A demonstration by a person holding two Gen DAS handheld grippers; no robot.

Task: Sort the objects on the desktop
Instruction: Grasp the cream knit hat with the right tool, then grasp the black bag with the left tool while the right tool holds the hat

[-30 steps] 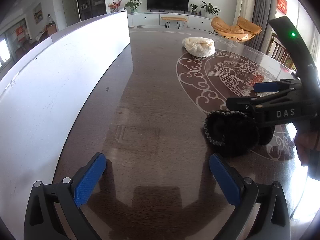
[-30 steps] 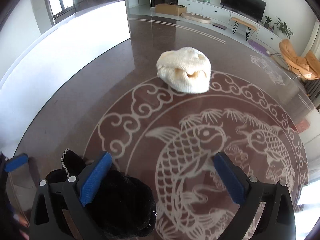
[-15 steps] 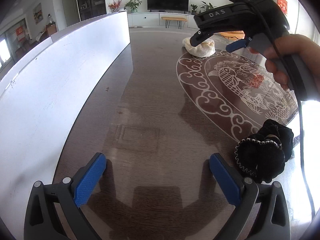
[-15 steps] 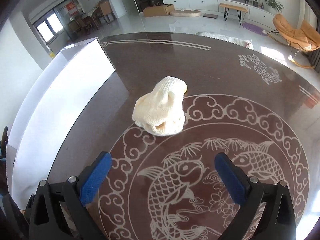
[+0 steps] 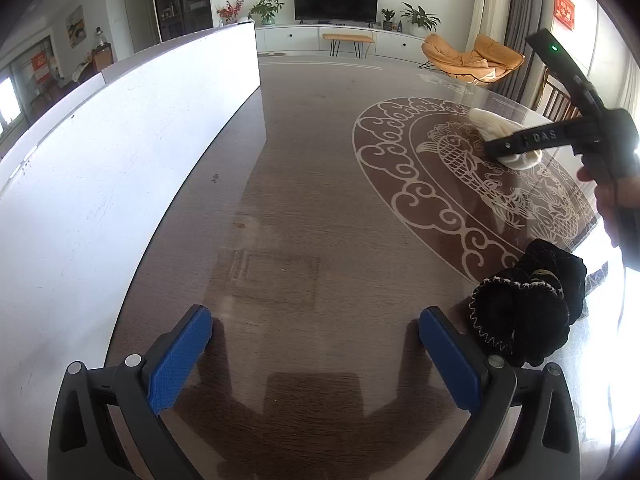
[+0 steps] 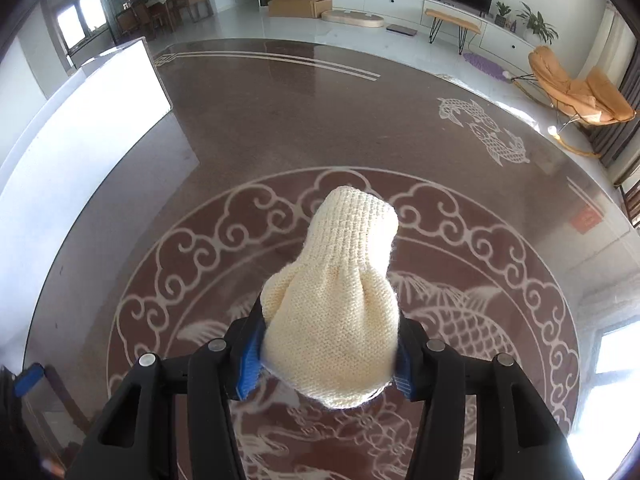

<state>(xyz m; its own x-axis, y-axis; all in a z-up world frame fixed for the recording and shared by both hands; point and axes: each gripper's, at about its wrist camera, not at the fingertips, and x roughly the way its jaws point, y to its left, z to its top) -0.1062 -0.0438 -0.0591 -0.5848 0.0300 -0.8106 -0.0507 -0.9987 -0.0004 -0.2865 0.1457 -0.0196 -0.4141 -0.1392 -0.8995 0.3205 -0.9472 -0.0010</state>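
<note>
- 2 grippers are in view, each with 2 blue pads on black arms.
- The left gripper (image 5: 314, 354) is released: its jaws stand wide apart over bare tabletop (image 5: 304, 216), nothing between them.
- 1 black knit hat (image 5: 528, 304) lies on the tabletop just beside the left gripper's right-hand pad, apart from it. It is a rumpled, fuzzy heap; a pale zigzag stitch runs along its curled edge.
- 1 round medallion (image 6: 532, 264) is inlaid in the dark wood-grain tabletop: a ring of pale cloud scrolls around pale carp. The black knit hat sits at its near rim in the left wrist view.
- The right gripper (image 6: 326, 354) has just been closing, and its pads now clench 1 cream knit hat (image 6: 340, 304) from both sides.
- The cream knit hat sits over the medallion, well apart from the black knit hat. Its wide body, in fine even stitches, bulges between the pads; its ribbed narrower end points away from the gripper. Whether it rests on the glass or is lifted clear cannot be told.
- In the left wrist view a hand (image 5: 612, 204) grips the right gripper's handle above the medallion's right side.
- 1 white panel (image 5: 120, 168) stands upright on the tabletop, left of the medallion.
- 1 smaller carp pair (image 6: 482, 130) marks the tabletop beyond the medallion.
</note>
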